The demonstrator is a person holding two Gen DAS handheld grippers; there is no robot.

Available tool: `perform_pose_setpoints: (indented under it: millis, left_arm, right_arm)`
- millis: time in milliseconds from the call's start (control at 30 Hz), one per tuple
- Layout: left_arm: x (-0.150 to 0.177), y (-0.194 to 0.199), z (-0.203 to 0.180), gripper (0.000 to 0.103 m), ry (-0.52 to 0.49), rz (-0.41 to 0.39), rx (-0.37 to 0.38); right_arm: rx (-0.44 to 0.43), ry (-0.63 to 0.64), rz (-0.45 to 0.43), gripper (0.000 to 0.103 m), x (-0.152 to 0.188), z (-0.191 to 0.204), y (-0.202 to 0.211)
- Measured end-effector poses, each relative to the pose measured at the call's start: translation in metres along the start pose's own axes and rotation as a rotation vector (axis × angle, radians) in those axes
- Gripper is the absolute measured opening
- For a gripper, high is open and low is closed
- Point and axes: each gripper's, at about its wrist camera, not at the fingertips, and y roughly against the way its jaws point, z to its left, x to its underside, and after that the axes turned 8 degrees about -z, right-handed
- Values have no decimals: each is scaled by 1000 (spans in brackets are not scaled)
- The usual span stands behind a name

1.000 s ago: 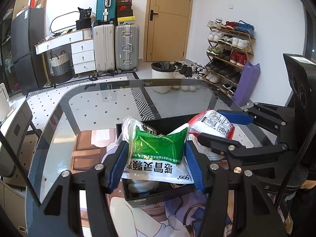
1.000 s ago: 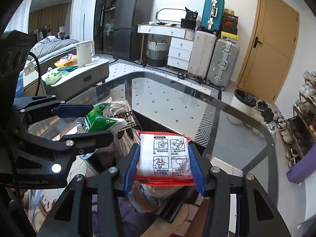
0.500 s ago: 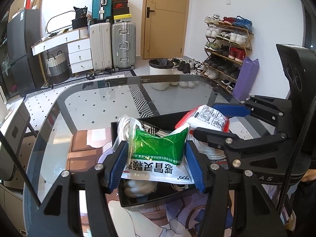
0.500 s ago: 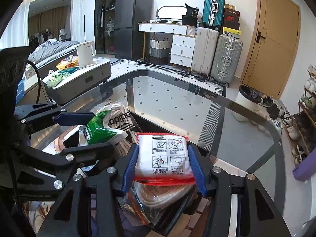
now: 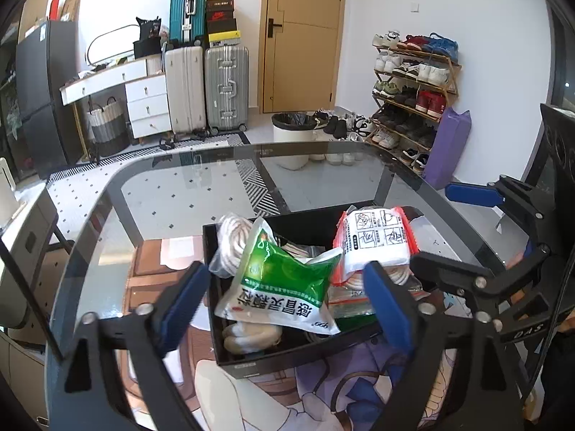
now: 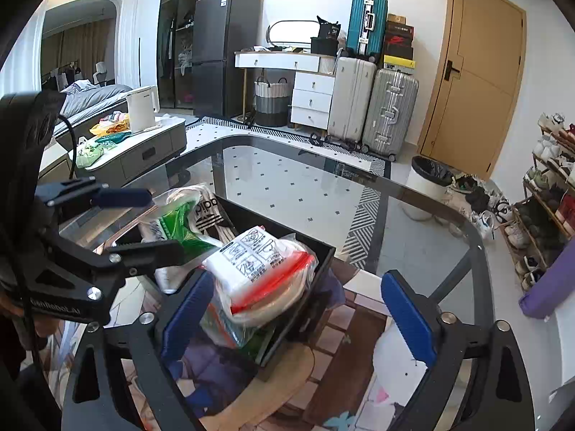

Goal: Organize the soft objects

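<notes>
A black box (image 5: 251,361) on the glass table holds several soft packs. A green and white pouch (image 5: 284,283) lies on top of the pile, between the blue pads of my left gripper (image 5: 284,303); its jaws are opening and the pads stand clear of the pouch. A red-edged white packet (image 6: 258,262) rests on the pile at the box's (image 6: 316,248) right end. My right gripper (image 6: 298,318) is also opening, its pads off the packet, which sits toward the left pad. A bagged white rope coil (image 5: 230,240) lies at the back left.
The glass table (image 5: 323,147) reaches far beyond the box. A cartoon-printed mat (image 5: 323,395) lies under the box near me. Each gripper shows in the other's view: the right one (image 5: 452,231), the left one (image 6: 143,222). Suitcases, a bin and a shoe rack stand on the floor beyond.
Both grippers have opened wide. The green pouch and the red-edged packet left the pads and settled onto the pile in the box. The right gripper shifted a little to the right.
</notes>
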Motion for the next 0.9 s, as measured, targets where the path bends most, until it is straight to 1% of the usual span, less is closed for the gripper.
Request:
perform_pose_setpoints:
  millis: [67,133,200,433,633,767,900]
  left_arm:
    - [-1,4,-2,98,-9,-17,-13]
    - [0,9,-2,99,-14,-31,-26]
    - [0,14,0,103,-12,-41,-37]
    - [8,35,8,103,-2,-92,-65]
    - [18,46,14,103,3,-113,-105]
    - [29,47,21,103,20,-101,-98]
    - [40,47,25,103,42,-96,-111]
  right_arm:
    - [-7,-6,-6,99,4,0,6]
    - [-13,-11,-15,101,7,2,11]
    - [-21,-21,-29,102,11,4,17]
    - [-59,-78,-82,102,19,12,36]
    - [-63,-87,-138,102,26,24,55]
    - [-61,-86,-169,102,33,35,63]
    - [-52,-99,-208,102,38,37,68]
